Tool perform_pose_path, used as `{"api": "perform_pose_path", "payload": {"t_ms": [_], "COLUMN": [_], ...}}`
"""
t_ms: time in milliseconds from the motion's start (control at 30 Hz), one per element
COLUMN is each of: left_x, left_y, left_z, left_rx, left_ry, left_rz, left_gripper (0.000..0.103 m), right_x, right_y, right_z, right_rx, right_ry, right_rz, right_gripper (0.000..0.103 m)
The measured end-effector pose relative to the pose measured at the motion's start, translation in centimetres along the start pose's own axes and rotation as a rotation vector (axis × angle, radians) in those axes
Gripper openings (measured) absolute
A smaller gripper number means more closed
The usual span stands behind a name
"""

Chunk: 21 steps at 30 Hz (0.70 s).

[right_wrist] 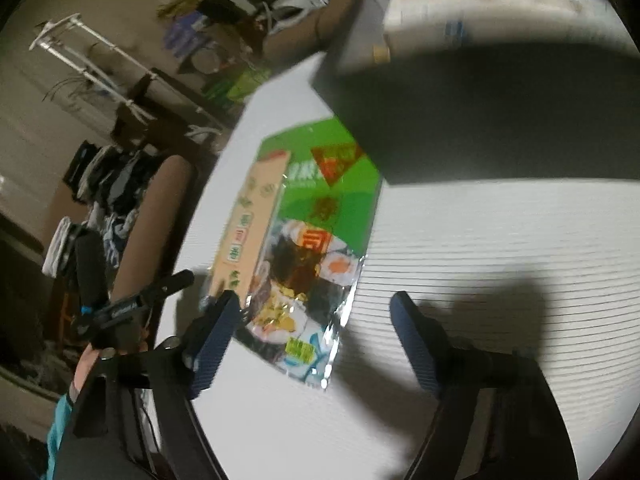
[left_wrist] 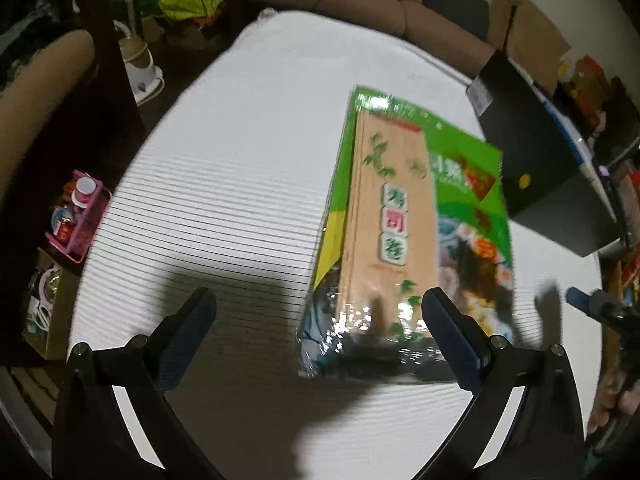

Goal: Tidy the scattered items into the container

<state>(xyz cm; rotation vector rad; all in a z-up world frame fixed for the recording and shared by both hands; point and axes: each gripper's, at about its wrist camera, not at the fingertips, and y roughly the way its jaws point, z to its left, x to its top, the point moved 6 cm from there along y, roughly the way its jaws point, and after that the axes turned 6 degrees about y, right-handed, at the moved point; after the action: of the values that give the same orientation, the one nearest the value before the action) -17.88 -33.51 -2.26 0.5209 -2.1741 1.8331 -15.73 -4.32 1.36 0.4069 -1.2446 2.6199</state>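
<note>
Your left gripper [left_wrist: 316, 332] is released, the flat green foil sushi-kit packet [left_wrist: 412, 236] just ahead; your right gripper [right_wrist: 316, 340] is released, the packet [right_wrist: 304, 240] ahead-left, the black rectangular box [right_wrist: 480, 120] beyond.

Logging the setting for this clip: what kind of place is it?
Probably a lived-in home room, a cluttered living room. A brown sofa stands behind the white table, and a clothes drying rack stands by the wall.

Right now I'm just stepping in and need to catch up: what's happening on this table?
A person holds a gripper in each hand over a white table. A green sushi-kit packet lies flat, beside a black box. The left gripper and right gripper both hang open near the packet's close end. Neither grips it; nothing is packed yet.
</note>
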Motion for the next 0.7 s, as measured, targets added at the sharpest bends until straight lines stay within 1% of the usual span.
{"api": "perform_pose_path", "payload": {"t_ms": [33,100,133,167,267,300,333,400,467,500,533,600,633,700], "left_x": [-0.1,-0.4,-0.6,-0.6,-0.7,-0.7,-0.7,-0.9,-1.2,-1.4,-1.4,-1.3,-1.2,-1.0], "left_y": [0.5,1.5,1.9,2.0,1.8,1.7,1.7,1.6,1.6,1.5,1.5,1.5,1.5,1.5], "left_z": [0.0,-0.1,-0.2,-0.4,-1.1,-1.4,-1.8,-2.9,-4.0,-4.6,-4.9,-5.0,-4.9,-4.4], "left_rx": [0.0,-0.008,-0.021,-0.022,-0.054,-0.084,-0.117,-0.195,-0.251,-0.3,-0.33,-0.358,-0.378,-0.426], "left_ry": [0.001,-0.002,-0.002,0.008,0.022,0.022,0.022,0.022,0.027,0.015,-0.001,-0.035,-0.057,-0.128], "left_rz": [0.01,0.032,0.04,0.031,0.017,0.012,0.009,0.008,0.021,0.027,0.03,0.027,0.023,0.017], "left_gripper": [0.103,0.103,0.102,0.102,0.102,0.102,0.102,0.102,0.102,0.101,0.101,0.1,0.1,0.1], "right_x": [-0.2,-0.4,-0.4,-0.4,-0.3,-0.2,-0.1,-0.4,-1.0,-1.3,-1.4,-1.5,-1.6,-2.0], "right_y": [0.9,2.4,2.9,3.4,4.0,4.1,4.3,4.9,5.7,6.2,6.4,6.3,6.4,6.9], "right_z": [-0.2,-0.8,-1.1,-1.3,-1.3,-1.2,-1.1,-0.6,0.1,0.4,0.6,1.2,1.5,1.6], "right_rx": [-0.01,-0.008,0.0,0.016,0.046,0.051,0.073,0.169,0.268,0.28,0.277,0.252,0.247,0.257], "right_ry": [0.017,0.067,0.093,0.118,0.141,0.142,0.151,0.188,0.221,0.231,0.231,0.202,0.188,0.193], "right_rz": [0.003,0.015,0.02,0.027,0.023,0.023,0.031,0.068,0.117,0.138,0.14,0.13,0.139,0.164], "right_gripper": [0.071,0.061,0.052,0.049,0.048,0.048,0.049,0.048,0.048,0.048,0.048,0.048,0.048,0.04]}}
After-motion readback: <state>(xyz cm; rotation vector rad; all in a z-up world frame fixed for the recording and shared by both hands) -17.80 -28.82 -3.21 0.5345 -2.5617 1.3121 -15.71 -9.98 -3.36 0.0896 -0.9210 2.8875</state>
